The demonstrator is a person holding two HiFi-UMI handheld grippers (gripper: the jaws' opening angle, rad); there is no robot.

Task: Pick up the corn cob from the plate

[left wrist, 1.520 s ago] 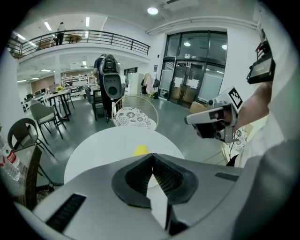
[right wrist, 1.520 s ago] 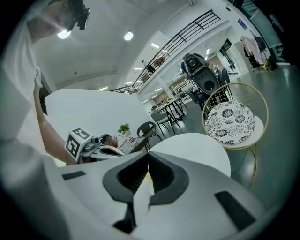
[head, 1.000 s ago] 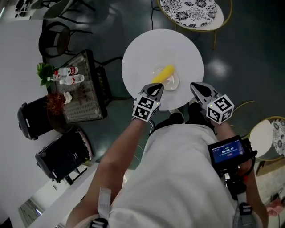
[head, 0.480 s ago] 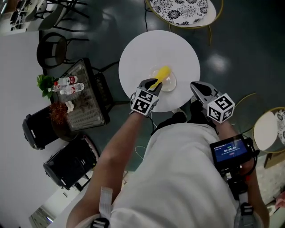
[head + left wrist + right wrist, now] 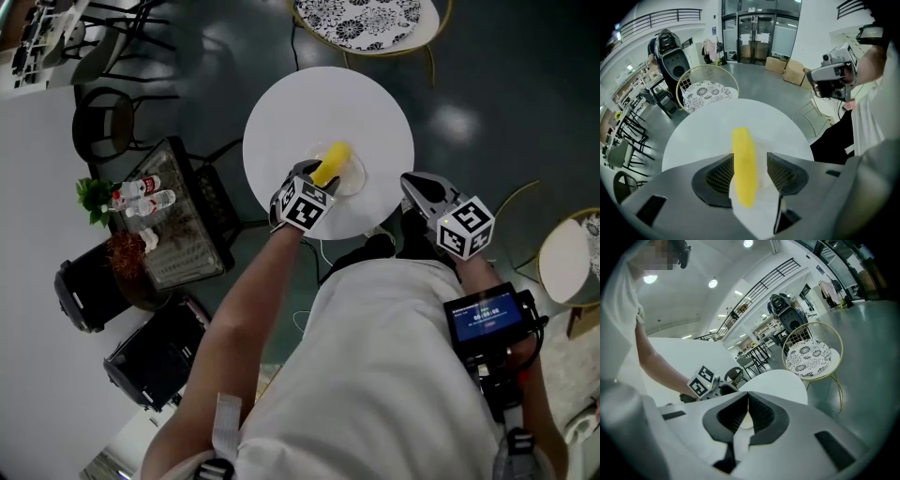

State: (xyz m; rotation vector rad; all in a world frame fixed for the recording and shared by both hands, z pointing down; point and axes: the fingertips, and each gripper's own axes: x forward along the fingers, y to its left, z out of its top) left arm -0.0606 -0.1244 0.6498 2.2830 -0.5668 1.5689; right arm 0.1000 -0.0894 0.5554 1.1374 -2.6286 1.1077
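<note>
A view from above showed a person standing at a round white table [image 5: 375, 103], a gripper in each hand. A clear plate [image 5: 359, 174] sat on the table between its centre and the edge nearest the person, and the yellow corn cob [image 5: 331, 164] lay on it, not yet lifted. The left gripper [image 5: 750, 157] pointed steeply down over the plate. Its jaws had just been opening and stood apart, with the cob running lengthwise between them, close beside one pad but clear of the other and not squeezed. The right gripper [image 5: 419, 186] waited just off the table's near right edge with its jaws together and nothing in them. The step in hand appeared to be lining up for the grasp. The next move probably called for lowering the left jaws around the cob's middle, closing firmly, then lifting straight off the plate.
</note>
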